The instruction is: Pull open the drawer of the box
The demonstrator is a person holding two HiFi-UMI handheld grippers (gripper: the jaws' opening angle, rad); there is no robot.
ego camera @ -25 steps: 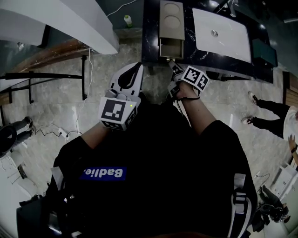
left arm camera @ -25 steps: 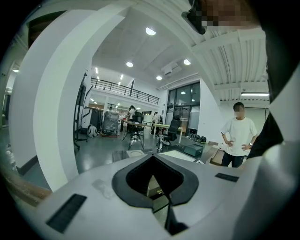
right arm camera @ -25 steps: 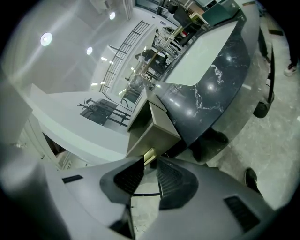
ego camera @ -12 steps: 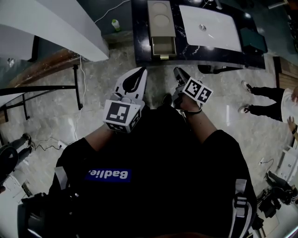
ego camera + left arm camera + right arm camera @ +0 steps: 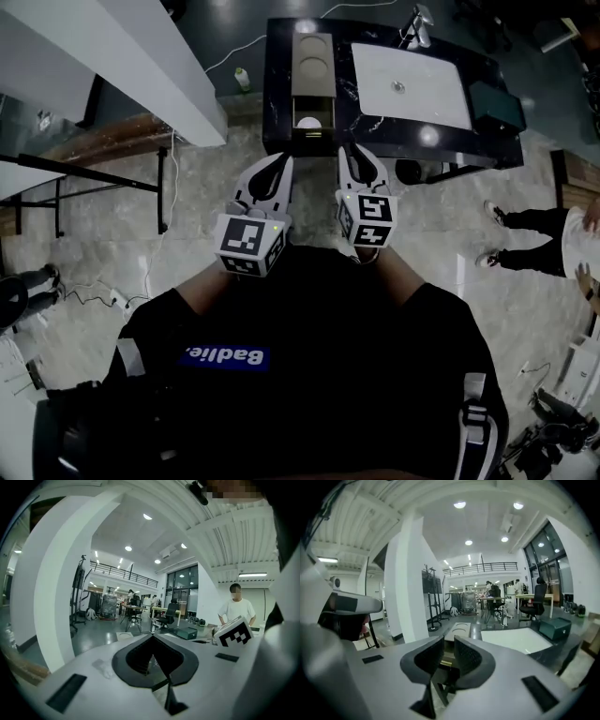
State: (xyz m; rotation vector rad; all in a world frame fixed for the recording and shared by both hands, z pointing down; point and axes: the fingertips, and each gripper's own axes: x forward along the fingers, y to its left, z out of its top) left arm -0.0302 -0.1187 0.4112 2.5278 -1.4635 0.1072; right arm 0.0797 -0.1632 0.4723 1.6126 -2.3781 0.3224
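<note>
A beige box (image 5: 314, 58) with two round marks on its lid stands at the left end of a dark marble table (image 5: 281, 103). Its drawer (image 5: 312, 119) sticks out over the table's near edge, with something pale and round inside. My right gripper (image 5: 349, 154) hovers just short of the drawer, jaws a narrow gap apart with nothing between them. In the right gripper view the box (image 5: 459, 631) lies past that gap. My left gripper (image 5: 281, 161) hangs beside it over the floor, shut and empty; in its own view the left gripper (image 5: 152, 638) has its tips meeting.
A white board (image 5: 408, 84) and a dark green case (image 5: 494, 105) lie on the table. A bottle (image 5: 243, 79) stands on the floor by a white curved counter (image 5: 141, 66). A person's legs (image 5: 525, 239) are at the right. A person in white (image 5: 236, 611) stands beyond the table.
The right gripper has come away from the drawer front and drawn back beside the left one. The drawer stands pulled out. The table has slid farther from me in the view.
</note>
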